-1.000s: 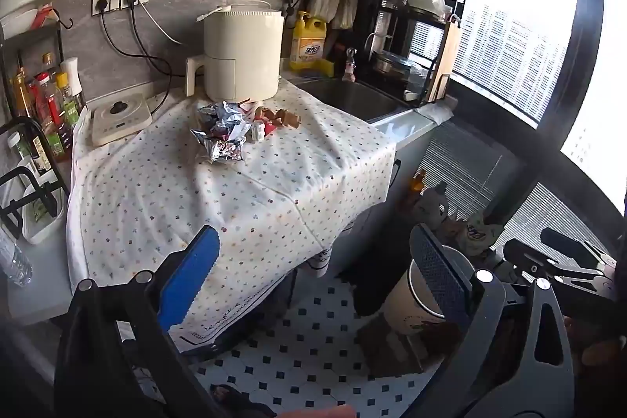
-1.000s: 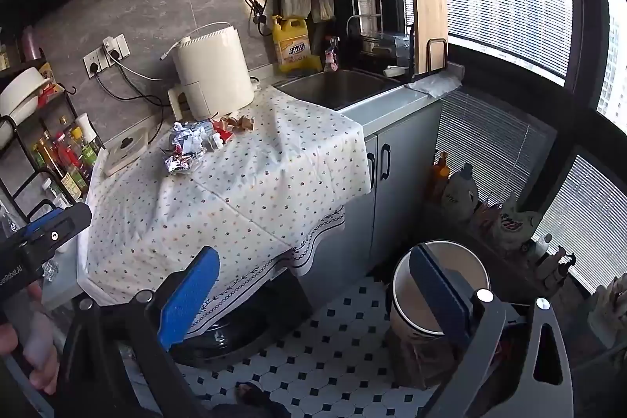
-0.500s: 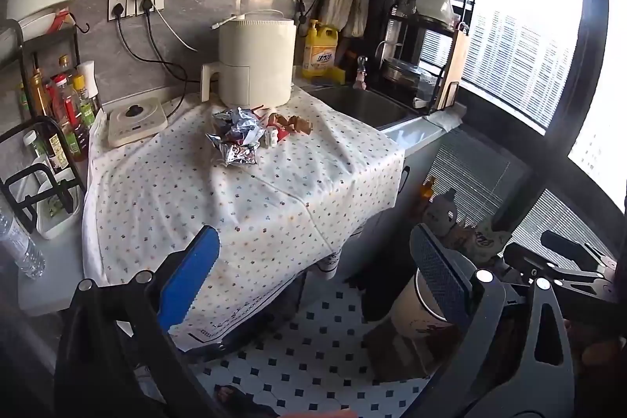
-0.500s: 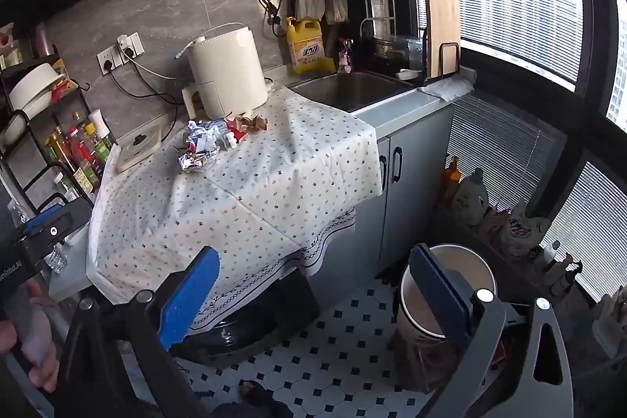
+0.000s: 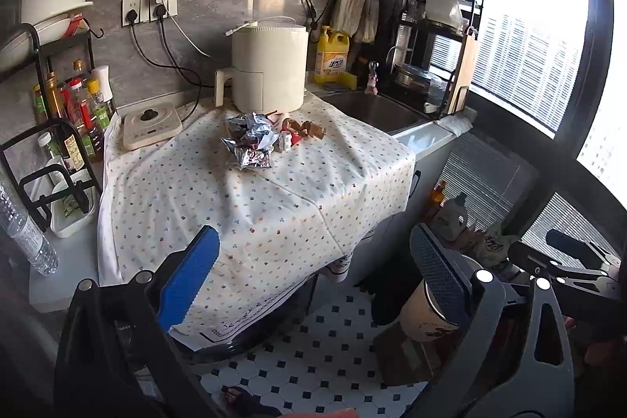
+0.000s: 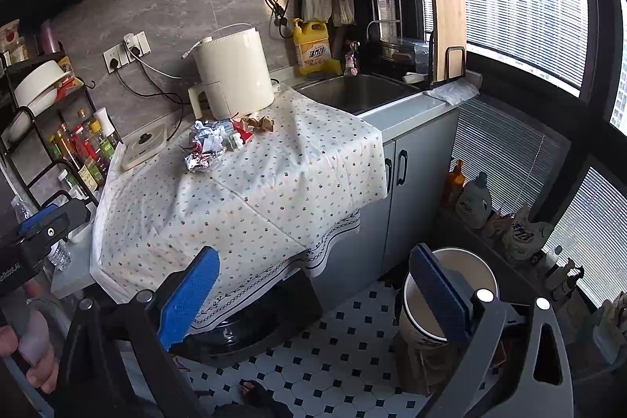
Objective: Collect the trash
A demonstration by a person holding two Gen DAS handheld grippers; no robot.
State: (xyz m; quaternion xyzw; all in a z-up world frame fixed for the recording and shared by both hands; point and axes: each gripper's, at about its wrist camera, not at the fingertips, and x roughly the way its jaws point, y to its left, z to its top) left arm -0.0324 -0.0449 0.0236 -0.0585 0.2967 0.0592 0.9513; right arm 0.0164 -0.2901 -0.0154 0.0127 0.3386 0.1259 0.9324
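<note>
Across the middle of both views: a counter draped in a dotted tablecloth (image 5: 254,206), its front hem hanging over the edge toward the tiled floor (image 5: 325,359), the near half of the cloth bare. At the cloth's far end, upper centre of frame, just in front of a cream appliance (image 5: 268,71): a trash pile (image 5: 258,140) of crumpled foil wrappers, red scraps and brown paper lumps. Long axis of the pile running left to right along the appliance's base, one foil piece jutting toward the camera. Lower right: a round bin (image 6: 443,296) standing on the floor below the cabinet doors, well apart from the pile.

Shown only by the right wrist view: the bin's open mouth and pale inside, the grey cabinet doors (image 6: 411,183), and at far left the other tool with a hand on its grip. Shown only by the left wrist view: a water bottle (image 5: 23,234) at the left edge.

Left gripper (image 5: 313,273) spread wide, blue pads holding nothing. Right gripper (image 6: 313,281) equally spread, empty.
</note>
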